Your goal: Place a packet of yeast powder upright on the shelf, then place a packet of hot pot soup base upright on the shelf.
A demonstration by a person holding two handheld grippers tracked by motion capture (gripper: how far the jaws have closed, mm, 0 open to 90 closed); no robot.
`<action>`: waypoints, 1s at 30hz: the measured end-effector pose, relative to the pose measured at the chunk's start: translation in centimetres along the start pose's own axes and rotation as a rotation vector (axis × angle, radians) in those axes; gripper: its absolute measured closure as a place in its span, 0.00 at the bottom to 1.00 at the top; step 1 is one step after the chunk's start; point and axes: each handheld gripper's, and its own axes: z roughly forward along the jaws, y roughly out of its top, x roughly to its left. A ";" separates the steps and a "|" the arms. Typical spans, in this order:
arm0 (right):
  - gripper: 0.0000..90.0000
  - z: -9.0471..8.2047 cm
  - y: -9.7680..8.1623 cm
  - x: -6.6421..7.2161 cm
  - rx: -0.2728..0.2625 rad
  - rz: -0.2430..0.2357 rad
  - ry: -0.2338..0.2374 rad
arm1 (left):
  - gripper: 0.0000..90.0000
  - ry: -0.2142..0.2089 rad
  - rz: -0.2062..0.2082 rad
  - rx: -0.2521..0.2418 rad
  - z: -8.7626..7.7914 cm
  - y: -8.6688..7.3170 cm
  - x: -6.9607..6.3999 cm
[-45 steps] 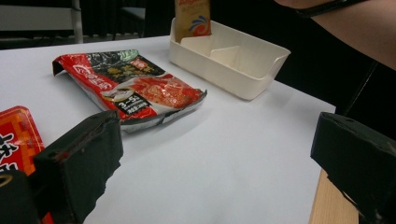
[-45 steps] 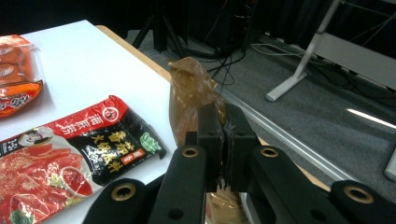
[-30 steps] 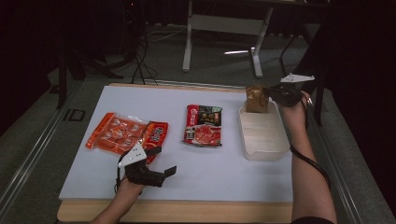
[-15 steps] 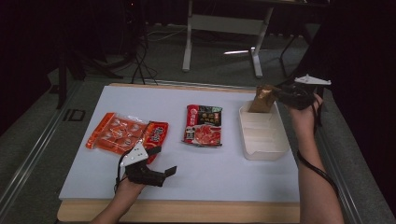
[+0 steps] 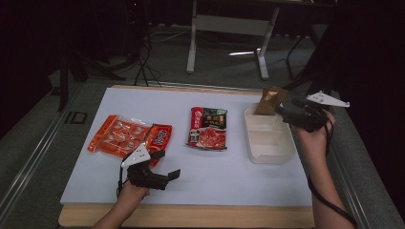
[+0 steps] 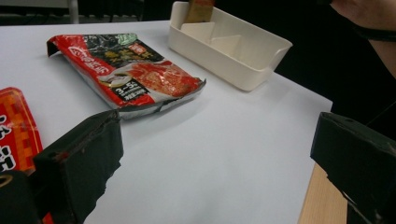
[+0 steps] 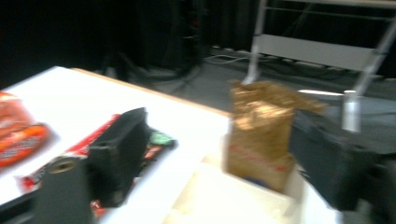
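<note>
On the left of the white table [image 5: 229, 176] lies an orange pack [image 5: 129, 138], flat, its right end just beside the left gripper [image 5: 165, 164]. That gripper sits low near the front edge, held in a hand [image 5: 131, 193] that comes in from the bottom of the high view. Its jaws stand wide apart with nothing between them; in the left gripper view only bare table shows in the gap.

Near the middle lies a red and black pack [image 5: 208, 129], flat, well apart from the orange pack and near the tray [image 5: 272, 152]. In the left gripper view its near corner is crumpled and lifted a little.

The white tray stands at the right side of the table, with dividers inside. A brown bag [image 5: 270, 100] stands upright but tilted in its far compartment, leaning at the far wall.

The right gripper [image 5: 286, 110] hovers at the tray's far right corner, just beside the bag, held by the right hand [image 5: 315, 136]. Its jaws have just been opening and now stand wide. In the blurred right gripper view the bag [image 7: 261, 130] sits between them, close by the right jaw; whether that jaw touches it I cannot tell.
</note>
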 end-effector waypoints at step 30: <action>0.15 -4.1 -5.0 9.6 -0.099 -0.072 0.117 | 0.03 -0.031 0.044 0.085 3.1 4.1 1.3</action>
